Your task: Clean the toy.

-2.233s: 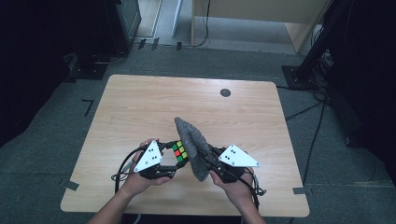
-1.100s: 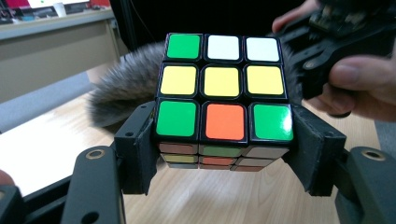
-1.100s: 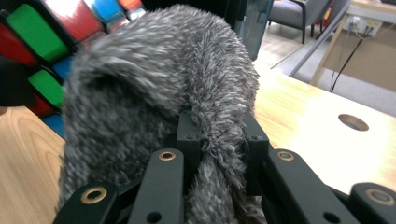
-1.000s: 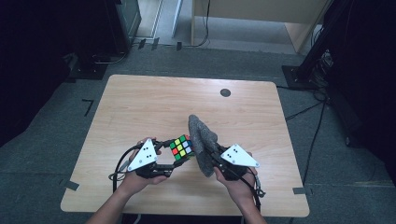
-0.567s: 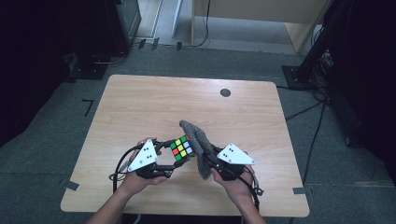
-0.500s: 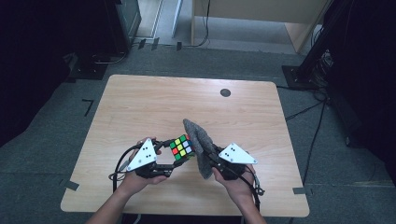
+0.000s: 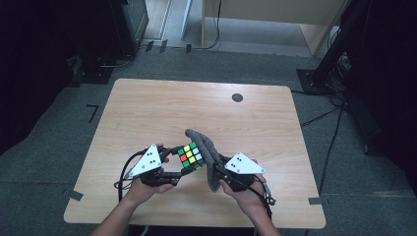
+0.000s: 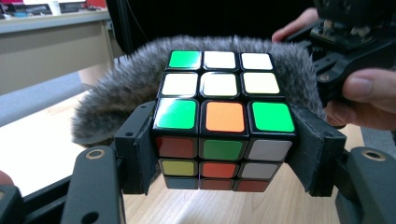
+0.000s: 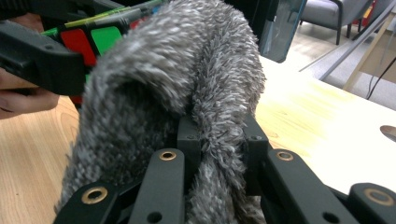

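We find the left gripper (image 8: 224, 154) clamped on the puzzle cube (image 8: 224, 123), one jaw flat against each side face, the cube lifted clear of the table (image 7: 147, 108) near its front edge. The right gripper (image 9: 217, 140) is pinched tight on a fold of the grey fluffy cloth (image 9: 177, 79), which arches up and drapes against the cube's far side; in the high view the cloth (image 7: 209, 157) sits between the two tools, touching the cube (image 7: 191, 156). Our main concern is the cube's hold: the jaws bear only on the lower two layers, so in our judgement a firm wipe across the top could twist the upper layer or lever the cube out of the pads and drop it onto the table. A second risk is the cloth: it is gripped by a narrow bunch of pile, and dragging it hard against the cube's edges could pull it free of the right jaws. We also judge that the two tools work close together, so a careless stroke could knock one against the other. Against the high view of about two seconds ago, the cloth stood taller and reached farther up the table; it now curls lower over the cube, and the cube shows a little more of its coloured face. Both hands are in much the same place.
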Motion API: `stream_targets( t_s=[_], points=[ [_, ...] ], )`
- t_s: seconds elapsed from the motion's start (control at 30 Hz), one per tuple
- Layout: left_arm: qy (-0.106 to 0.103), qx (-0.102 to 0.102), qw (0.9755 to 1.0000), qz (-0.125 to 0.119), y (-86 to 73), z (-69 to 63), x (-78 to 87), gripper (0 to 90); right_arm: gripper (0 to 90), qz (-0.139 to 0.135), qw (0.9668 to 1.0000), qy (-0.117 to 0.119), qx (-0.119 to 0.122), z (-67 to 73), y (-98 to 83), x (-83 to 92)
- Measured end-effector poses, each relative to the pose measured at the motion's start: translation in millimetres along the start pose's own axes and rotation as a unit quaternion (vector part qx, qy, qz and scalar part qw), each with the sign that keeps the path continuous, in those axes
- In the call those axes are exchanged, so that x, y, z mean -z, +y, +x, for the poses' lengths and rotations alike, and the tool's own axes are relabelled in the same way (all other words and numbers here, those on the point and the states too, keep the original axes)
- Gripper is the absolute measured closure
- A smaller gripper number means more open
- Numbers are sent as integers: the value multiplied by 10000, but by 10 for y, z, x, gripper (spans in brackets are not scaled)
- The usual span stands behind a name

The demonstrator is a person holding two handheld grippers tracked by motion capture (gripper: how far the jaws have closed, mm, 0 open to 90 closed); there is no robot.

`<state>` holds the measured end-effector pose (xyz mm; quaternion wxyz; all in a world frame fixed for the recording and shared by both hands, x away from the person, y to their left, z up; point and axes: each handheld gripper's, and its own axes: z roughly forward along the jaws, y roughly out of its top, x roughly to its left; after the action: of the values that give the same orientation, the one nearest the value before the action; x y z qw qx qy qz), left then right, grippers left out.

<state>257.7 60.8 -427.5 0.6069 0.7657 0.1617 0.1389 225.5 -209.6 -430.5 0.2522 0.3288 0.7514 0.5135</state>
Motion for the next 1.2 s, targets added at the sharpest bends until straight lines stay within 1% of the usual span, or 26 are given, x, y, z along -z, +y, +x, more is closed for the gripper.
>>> stream_targets(
  t_s=[0.07, 0.1, 0.13, 0.2, 0.23, 0.27, 0.3, 0.33, 0.4, 0.47, 0.53, 0.6, 0.7, 0.77, 0.8, 0.83, 0.87, 0.9, 0.93, 0.97, 1.0, 1.03, 1.07, 1.1, 1.13, 1.2],
  points=[
    [14, -13, 10000, 43, -7, 4, -5, 343, 763, -125, 9999, -70, -25, -8, 37, 45],
    [40, -53, 9999, 97, -12, -5, -17, 343, 764, -252, 9996, -90, -58, -7, 62, 80],
    [50, -82, 9999, 121, -16, -13, -25, 343, 764, -444, 9990, -72, -70, 6, 96, 127],
    [15, -116, 9998, 146, -19, -35, -43, 343, 763, -643, 9979, -13, 28, 41, 143, 175],
    [-6, -132, 9998, 132, -17, -45, -47, 343, 763, -679, 9976, 82, 107, 63, 163, 181],
    [-20, -132, 9998, 123, -11, -54, -46, 343, 763, -644, 9977, 129, 178, 88, 171, 174],
    [3, -153, 9998, 143, -5, -58, -43, 343, 763, -602, 9978, 113, 240, 103, 163, 156],
    [11, -166, 9997, 155, -4, -56, -38, 343, 763, -592, 9980, 117, 200, 95, 144, 138],
    [-52, -63, 9999, 65, 0, -40, -16, 343, 763, -433, 9988, 223, 5, 47, 92, 91],
    [-89, 11, 9999, -45, 16, -21, 7, 343, 764, -152, 9998, 124, 44, 29, 34, 33],
    [-50, -34, 10000, -25, 17, -12, 13, 343, 765, -43, 10000, 68, 39, 15, 10, 9],
    [-58, -32, 10000, -4, 7, -5, 12, 343, 765, -113, 9999, 17, 72, 10, 35, 37],
    [-61, -88, 9999, 73, -6, -22, -16, 343, 765, -501, 9987, 31, 67, 8, 110, 138],
    [-80, -163, 9997, 132, -13, -54, -41, 343, 765, -746, 9971, 124, 102, 32, 148, 187],
    [-97, -196, 9997, 144, -13, -71, -50, 343, 764, -785, 9966, 193, 133, 54, 157, 195],
    [-97, -209, 9996, 150, -9, -84, -53, 343, 764, -777, 9964, 270, 192, 73, 157, 185],
    [-39, -258, 9995, 180, -5, -89, -49, 342, 764, -747, 9966, 263, 228, 90, 143, 166],
    [-9, -296, 9994, 174, -4, -91, -42, 343, 763, -756, 9966, 282, 168, 77, 121, 150],
    [1, -303, 9995, 128, 0, -94, -29, 342, 763, -723, 9966, 396, 16, 42, 98, 128],
    [-41, -288, 9996, 33, 11, -95, -11, 342, 762, -649, 9967, 476, -113, 7, 76, 105],
    [-126, -250, 9996, -102, 28, -95, 11, 342, 762, -511, 9977, 428, -88, -14, 59, 90],
    [-187, -213, 9994, -208, 50, -97, 27, 342, 762, -357, 9989, 316, 26, -22, 50, 79],
    [-194, -229, 9993, -234, 67, -99, 35, 342, 762, -295, 9992, 236, 101, -29, 48, 80],
    [-169, -290, 9992, -193, 70, -100, 33, 342, 763, -350, 9991, 228, 64, -39, 54, 97],
    [-135, -315, 9993, -138, 60, -99, 26, 342, 762, -475, 9986, 211, -1, -46, 77, 131],
    [-71, -285, 9996, 7, 14, -86, -5, 343, 762, -718, 9972, 221, 1, -32, 123, 187]
  ],
)
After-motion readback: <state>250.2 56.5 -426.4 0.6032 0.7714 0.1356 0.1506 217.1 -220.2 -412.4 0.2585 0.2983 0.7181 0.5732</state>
